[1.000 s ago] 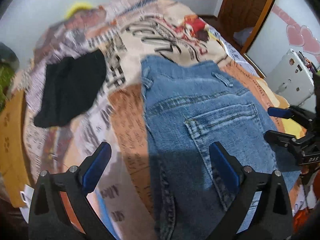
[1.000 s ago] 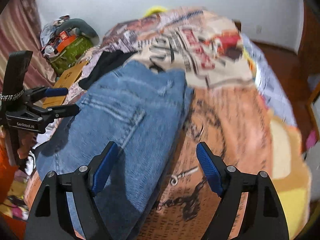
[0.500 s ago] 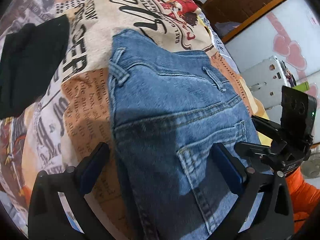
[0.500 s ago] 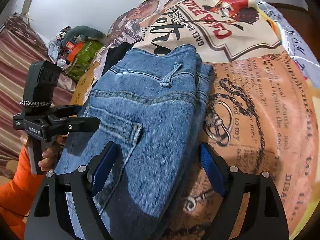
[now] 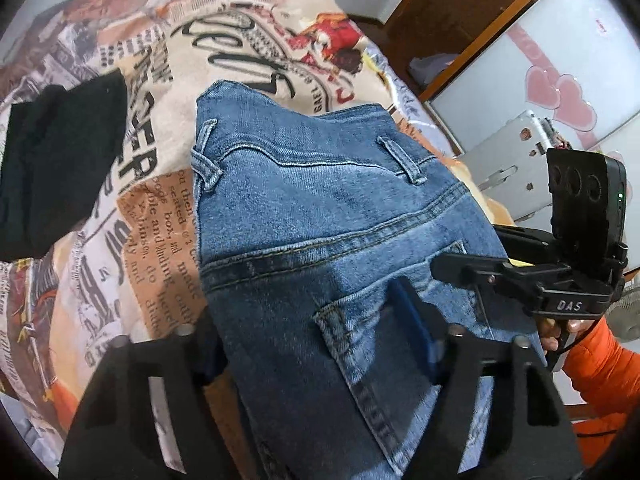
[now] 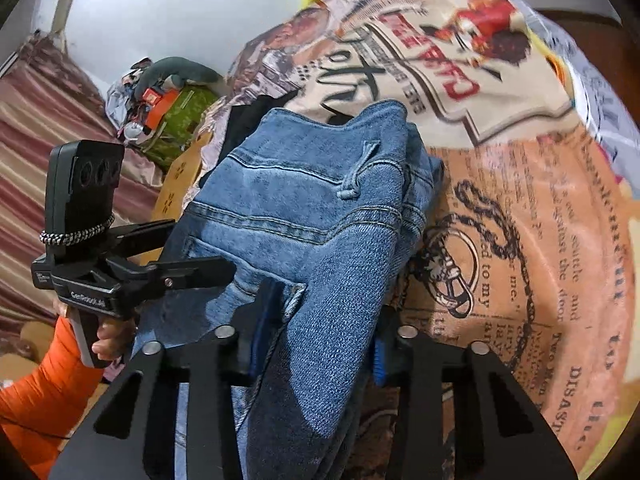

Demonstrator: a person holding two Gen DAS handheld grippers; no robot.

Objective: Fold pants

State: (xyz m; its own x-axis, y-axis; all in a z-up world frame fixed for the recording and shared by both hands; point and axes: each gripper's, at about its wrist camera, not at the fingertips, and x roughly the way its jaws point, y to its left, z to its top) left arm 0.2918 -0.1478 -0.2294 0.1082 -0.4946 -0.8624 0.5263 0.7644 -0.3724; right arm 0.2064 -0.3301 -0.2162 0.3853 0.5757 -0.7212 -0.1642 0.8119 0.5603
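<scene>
Folded blue jeans (image 5: 320, 208) lie waistband away from me on a bed with a newspaper-print bedspread (image 5: 152, 240). My left gripper (image 5: 312, 344) straddles the jeans' near left part; its jaws are closing, one finger at the left edge, the other pad on the back pocket. In the right wrist view my right gripper (image 6: 320, 336) is closing on the jeans' (image 6: 320, 208) right folded edge, the denim bunched into a ridge between its blue pads. Each gripper shows in the other's view: the right gripper (image 5: 472, 256) and the left gripper (image 6: 200, 246).
A black garment (image 5: 56, 160) lies on the bedspread left of the jeans. A white machine (image 5: 516, 160) and a wooden door (image 5: 460, 20) stand to the right of the bed. A green bag (image 6: 176, 120) with clutter sits at the far left. Orange sleeves (image 6: 40, 392) hold the handles.
Both grippers' jaws have narrowed around the jeans' sides. The denim at the right edge has bunched up between the right pads. Both views have tipped slightly.
</scene>
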